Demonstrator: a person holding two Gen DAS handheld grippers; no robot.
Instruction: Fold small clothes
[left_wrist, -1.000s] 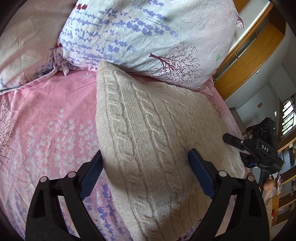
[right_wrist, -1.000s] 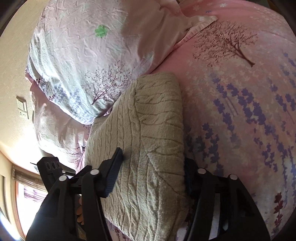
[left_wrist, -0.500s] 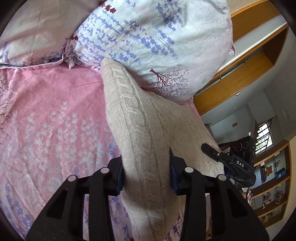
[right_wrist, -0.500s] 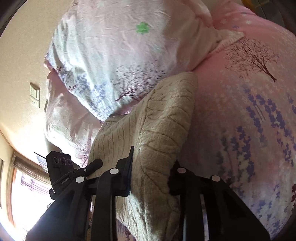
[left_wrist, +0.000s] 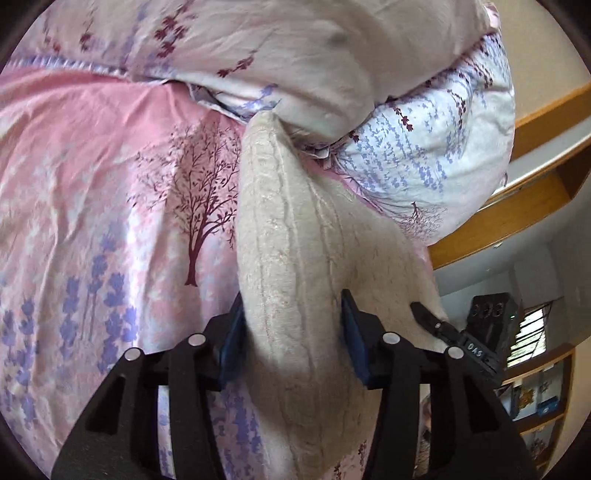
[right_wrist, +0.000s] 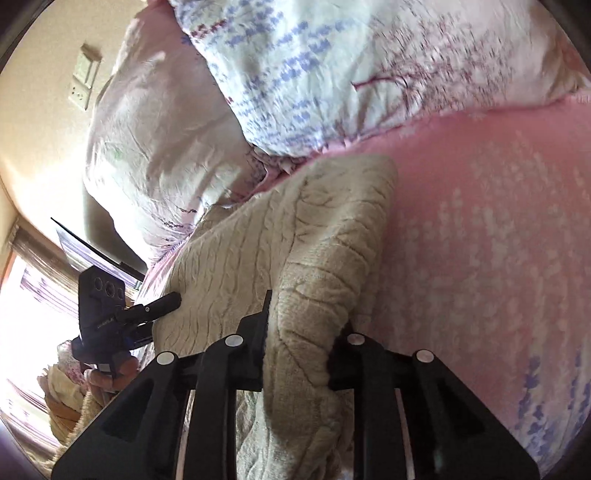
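Note:
A folded cream cable-knit sweater (left_wrist: 291, 240) lies on the pink floral bed sheet (left_wrist: 92, 166), its far corner against the pillows. My left gripper (left_wrist: 291, 332) is shut on the sweater's near left edge, the blue pads pinching a thick fold. In the right wrist view the same sweater (right_wrist: 295, 236) is bunched up, and my right gripper (right_wrist: 303, 336) is shut on its right edge. Each view shows the other gripper: the right one (left_wrist: 476, 332) and the left one (right_wrist: 110, 310).
Two floral pillows (left_wrist: 424, 147) are stacked at the head of the bed, just beyond the sweater; they also show in the right wrist view (right_wrist: 332, 66). A wooden ledge (left_wrist: 535, 177) and shelves (left_wrist: 535, 398) stand to the right. A wall switch (right_wrist: 83, 81) is on the wall.
Both grippers closed on the sweater's edges, pinching folds. They have since tilted, with the sweater bunched between them and its far corner now pressed against the pillows.

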